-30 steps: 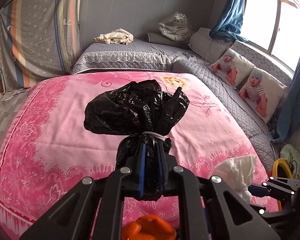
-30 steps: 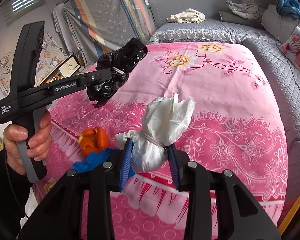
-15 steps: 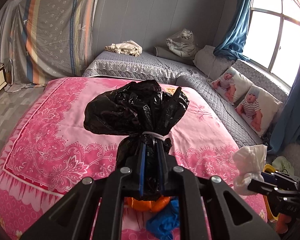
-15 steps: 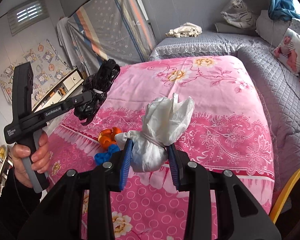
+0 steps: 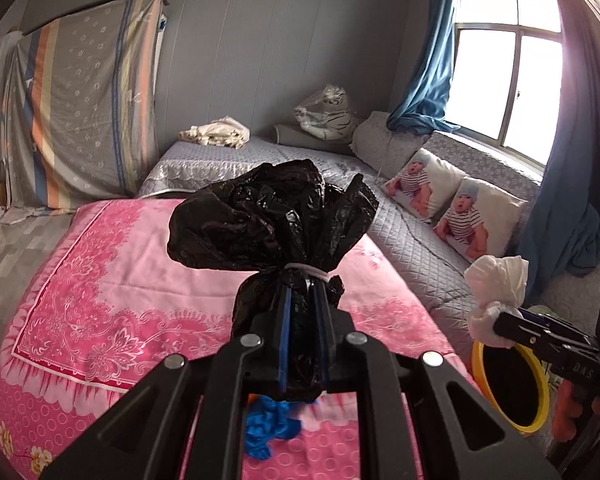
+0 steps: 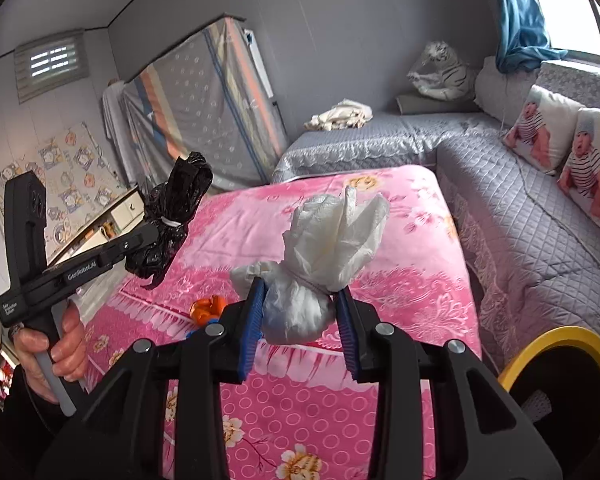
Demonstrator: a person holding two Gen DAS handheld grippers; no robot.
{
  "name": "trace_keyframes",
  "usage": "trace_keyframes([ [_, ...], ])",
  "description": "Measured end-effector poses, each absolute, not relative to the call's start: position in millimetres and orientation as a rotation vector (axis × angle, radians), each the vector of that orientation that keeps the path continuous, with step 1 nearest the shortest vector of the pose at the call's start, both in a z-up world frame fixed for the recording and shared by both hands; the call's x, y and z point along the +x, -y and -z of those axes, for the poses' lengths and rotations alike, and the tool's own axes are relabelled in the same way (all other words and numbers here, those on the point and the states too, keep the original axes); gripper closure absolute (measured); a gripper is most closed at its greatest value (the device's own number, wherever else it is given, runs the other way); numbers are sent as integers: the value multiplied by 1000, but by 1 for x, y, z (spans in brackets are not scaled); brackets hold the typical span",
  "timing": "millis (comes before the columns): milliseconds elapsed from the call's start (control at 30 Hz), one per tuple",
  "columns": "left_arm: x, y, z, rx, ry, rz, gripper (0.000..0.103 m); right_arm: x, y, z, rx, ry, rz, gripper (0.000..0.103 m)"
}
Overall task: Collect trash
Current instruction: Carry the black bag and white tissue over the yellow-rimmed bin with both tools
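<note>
The left hand-held gripper (image 5: 302, 334) is clamped on a tied bag (image 5: 274, 222) held above the bed (image 5: 112, 280); to its right, the right hand-held gripper (image 6: 300, 316) grips a second tied bag (image 6: 324, 256) — both clear of the blanket. Two crumpled scraps (image 6: 208, 308) lie on the bed near its front edge. A bin (image 6: 560, 380) stands off the bed's right front corner, and cushions (image 5: 440, 196) lean along the bench at right — under the window (image 5: 504, 68).
</note>
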State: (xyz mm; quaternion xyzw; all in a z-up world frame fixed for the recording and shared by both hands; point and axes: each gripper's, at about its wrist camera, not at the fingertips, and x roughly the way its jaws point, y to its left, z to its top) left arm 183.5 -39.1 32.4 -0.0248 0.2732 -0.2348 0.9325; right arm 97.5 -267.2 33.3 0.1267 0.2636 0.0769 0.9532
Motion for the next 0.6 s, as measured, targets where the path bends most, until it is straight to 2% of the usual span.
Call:
trace_keyframes([
  [600,135,126,-57,17,-486,707,93,33,347,-52,312,-412,45,70],
])
